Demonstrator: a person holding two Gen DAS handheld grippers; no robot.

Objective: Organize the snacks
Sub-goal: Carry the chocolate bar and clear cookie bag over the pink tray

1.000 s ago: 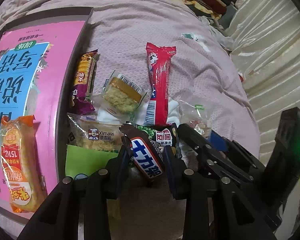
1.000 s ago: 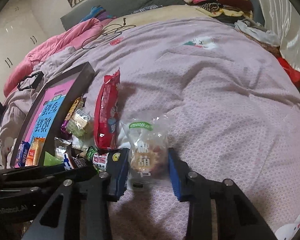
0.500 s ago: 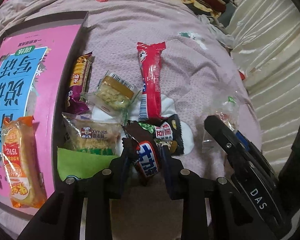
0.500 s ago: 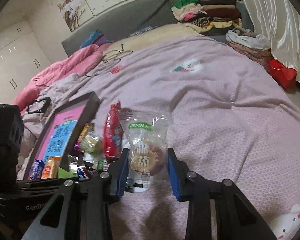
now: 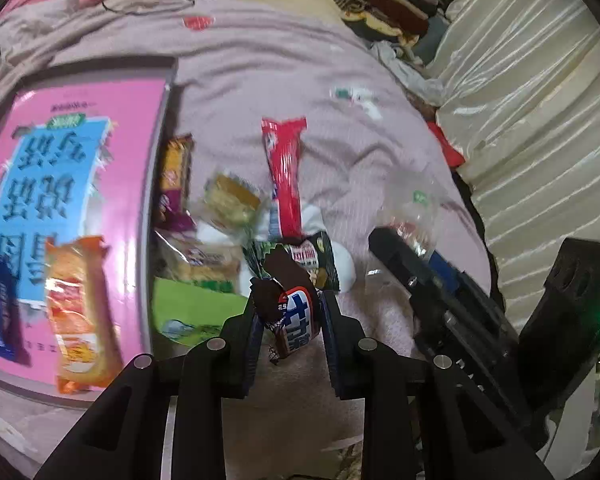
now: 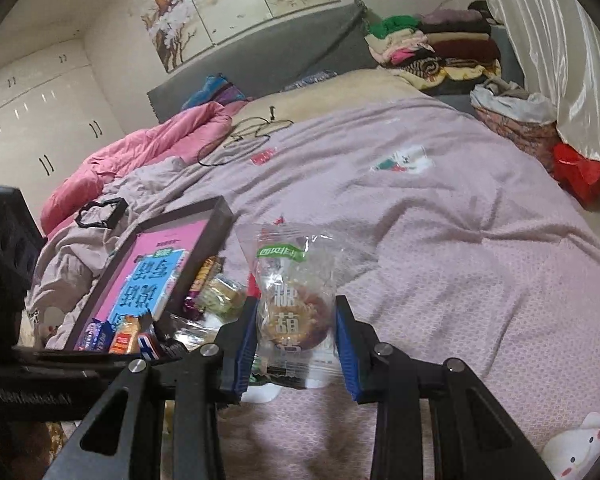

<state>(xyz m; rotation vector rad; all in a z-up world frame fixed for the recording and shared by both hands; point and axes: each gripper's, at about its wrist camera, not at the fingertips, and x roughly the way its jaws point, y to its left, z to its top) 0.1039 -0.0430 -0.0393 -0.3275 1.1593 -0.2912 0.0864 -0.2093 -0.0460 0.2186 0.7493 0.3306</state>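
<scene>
Both grip: left gripper (image 5: 290, 320) clamps a chocolate bar (image 5: 294, 316), right gripper (image 6: 296, 338) a clear pastry packet (image 6: 294, 300).

both tongs (image 5: 290, 322) (image 6: 296, 334) clamped, angled downward

Two grippers (image 5: 290, 320) (image 6: 296, 332), one tray (image 5: 156, 184), roughly ten snack packets (image 5: 286, 176).
</scene>
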